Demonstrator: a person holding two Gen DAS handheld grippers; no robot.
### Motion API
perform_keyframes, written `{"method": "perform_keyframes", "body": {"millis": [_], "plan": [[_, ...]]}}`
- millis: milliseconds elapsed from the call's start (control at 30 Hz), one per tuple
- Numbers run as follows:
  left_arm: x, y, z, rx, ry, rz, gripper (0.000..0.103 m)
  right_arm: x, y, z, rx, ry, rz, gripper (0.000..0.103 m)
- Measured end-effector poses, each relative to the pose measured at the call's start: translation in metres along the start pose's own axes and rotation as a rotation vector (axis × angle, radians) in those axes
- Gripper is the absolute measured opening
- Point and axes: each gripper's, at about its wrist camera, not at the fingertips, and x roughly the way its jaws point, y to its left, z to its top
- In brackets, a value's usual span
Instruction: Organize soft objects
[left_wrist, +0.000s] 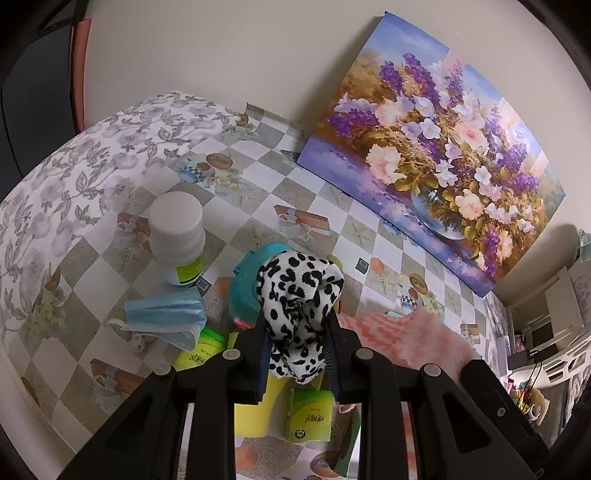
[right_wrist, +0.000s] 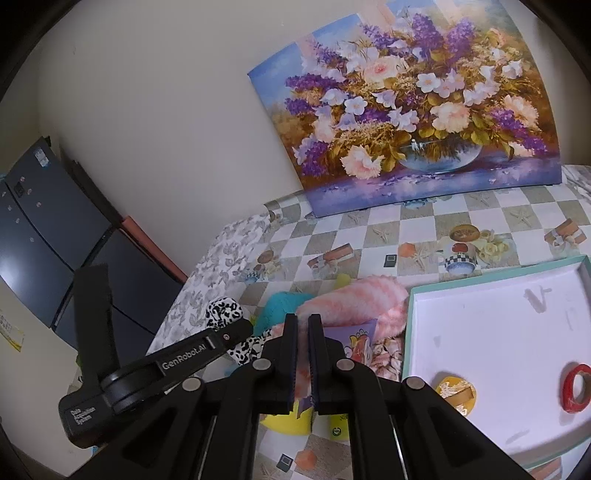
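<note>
only right wrist shows tray (right_wrist: 413, 295); left, mask (left_wrist: 162, 317).

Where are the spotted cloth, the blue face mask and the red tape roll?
spotted cloth (left_wrist: 301, 291): left wrist view, upper bunched part.
blue face mask (left_wrist: 166, 314): left wrist view, pleated middle.
red tape roll (right_wrist: 571, 397): right wrist view, left rim.

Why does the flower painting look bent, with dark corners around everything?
Left wrist view: the fisheye lens bows the rectangular flower painting and the checkered tablecloth; the black corners are the lens rim. Right wrist view: same curving; the painting is evenly lit, without glare.
</note>
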Motion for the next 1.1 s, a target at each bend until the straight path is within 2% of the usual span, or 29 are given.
{"method": "perform_keyframes", "body": {"millis": [200, 367, 600, 767, 900, 1100], "plan": [[0.002, 0.002, -0.001, -0.004, 0.010, 0.008, 0.027, 0.009, -0.008, -0.004, 0.017, 0.049, -0.029, 0.006], [0.005, 0.002, -0.002, -0.003, 0.018, 0.010, 0.027, 0.027, -0.014, -0.012, 0.001, 0.146, -0.095, 0.006], [0.008, 0.003, -0.004, -0.002, 0.035, 0.016, 0.027, 0.045, -0.026, -0.026, 0.019, 0.256, -0.116, 0.009], [0.010, 0.002, -0.005, 0.004, 0.043, 0.017, 0.027, 0.047, -0.033, -0.026, 0.049, 0.268, -0.118, 0.010], [0.011, 0.001, -0.005, 0.009, 0.050, 0.018, 0.027, 0.049, -0.039, -0.026, 0.078, 0.285, -0.129, 0.020], [0.012, 0.000, -0.005, 0.011, 0.052, 0.018, 0.027, 0.047, -0.048, -0.025, 0.103, 0.285, -0.163, 0.023]]}}
